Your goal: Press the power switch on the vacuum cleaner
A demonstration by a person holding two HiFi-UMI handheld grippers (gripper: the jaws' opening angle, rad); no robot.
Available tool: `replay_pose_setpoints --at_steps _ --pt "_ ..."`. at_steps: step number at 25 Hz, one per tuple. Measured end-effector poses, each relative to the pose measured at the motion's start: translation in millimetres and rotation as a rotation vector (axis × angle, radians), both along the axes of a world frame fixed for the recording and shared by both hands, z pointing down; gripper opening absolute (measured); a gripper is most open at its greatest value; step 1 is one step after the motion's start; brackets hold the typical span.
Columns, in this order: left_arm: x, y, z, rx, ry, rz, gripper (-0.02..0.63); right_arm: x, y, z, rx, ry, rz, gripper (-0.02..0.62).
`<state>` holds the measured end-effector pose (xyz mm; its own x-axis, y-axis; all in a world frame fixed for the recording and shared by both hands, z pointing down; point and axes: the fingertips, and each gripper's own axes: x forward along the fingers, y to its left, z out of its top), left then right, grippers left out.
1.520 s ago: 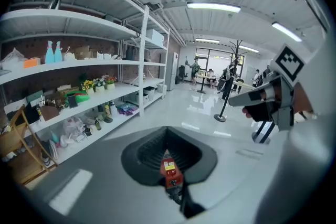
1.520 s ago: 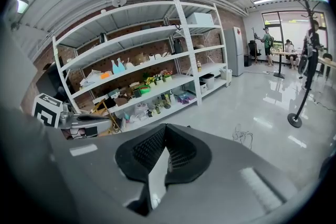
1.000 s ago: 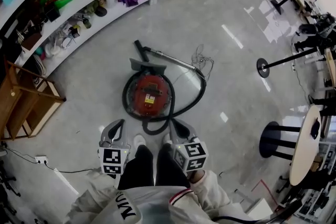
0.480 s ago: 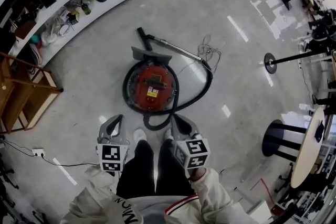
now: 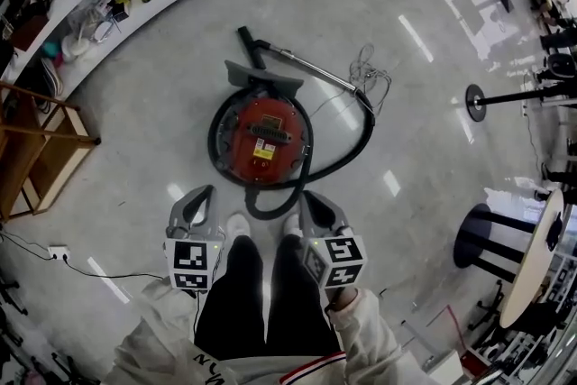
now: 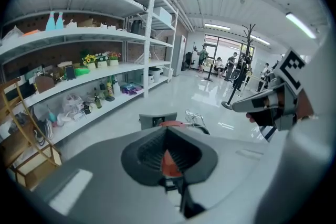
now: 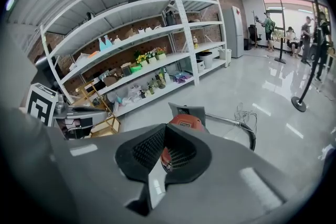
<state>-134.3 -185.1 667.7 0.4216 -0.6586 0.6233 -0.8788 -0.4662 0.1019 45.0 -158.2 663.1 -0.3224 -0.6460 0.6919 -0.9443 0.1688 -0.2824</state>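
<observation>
Reaching is barely beginning: the vacuum cleaner (image 5: 261, 138) is sitting on the floor (image 5: 424, 104) at frame centre, while the left tongs (image 5: 202, 196) and right tongs (image 5: 312, 199) are hovering just below it, both pressed together and empty. One is probably needing lowering onto the red top's switch.

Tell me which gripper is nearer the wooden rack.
The left gripper. The wooden rack stands off to its left, while the right gripper is on the far side of the person's legs.
</observation>
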Motion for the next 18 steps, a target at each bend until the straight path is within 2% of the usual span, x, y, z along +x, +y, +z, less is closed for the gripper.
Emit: replay_pose_setpoints --at_steps 18 --pt "14 9 77 -0.085 -0.003 -0.012 0.000 -18 8 86 -0.089 0.004 -0.097 0.000"
